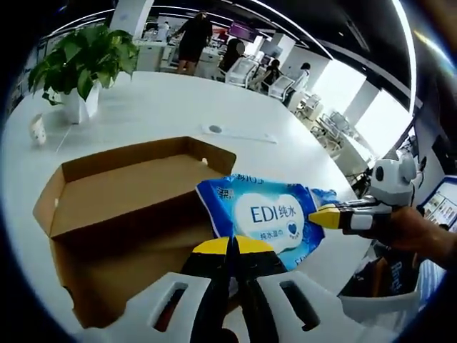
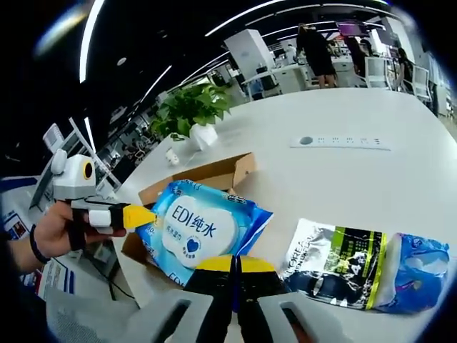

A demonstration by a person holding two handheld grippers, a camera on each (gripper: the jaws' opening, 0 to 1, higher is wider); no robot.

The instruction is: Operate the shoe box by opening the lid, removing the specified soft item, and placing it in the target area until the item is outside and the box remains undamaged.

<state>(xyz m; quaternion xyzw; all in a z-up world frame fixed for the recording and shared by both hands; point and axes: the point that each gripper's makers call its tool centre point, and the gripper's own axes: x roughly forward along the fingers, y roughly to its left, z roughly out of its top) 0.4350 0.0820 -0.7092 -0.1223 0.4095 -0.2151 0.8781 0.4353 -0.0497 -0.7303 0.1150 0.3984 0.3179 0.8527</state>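
While both grippers point(image 1: 233, 246) point(image 2: 234, 264) clamp the wipes pack point(image 1: 264, 218) above the box point(image 1: 107, 207), next move it to the table point(image 2: 335, 179).

White table point(image 1: 164, 107), box point(image 1: 107, 207), plant point(image 1: 82, 61)

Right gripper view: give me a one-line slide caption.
Both grippers, left and right, hold the blue wipes pack above the open cardboard box; two other packs lie on the white table.

wipes pack point(image 1: 265, 218) over the open shoe box point(image 1: 121, 207) edge, potted plant point(image 1: 84, 63) behind, perhaps 2 packets point(image 2: 364, 266) beside on table point(image 2: 343, 179)
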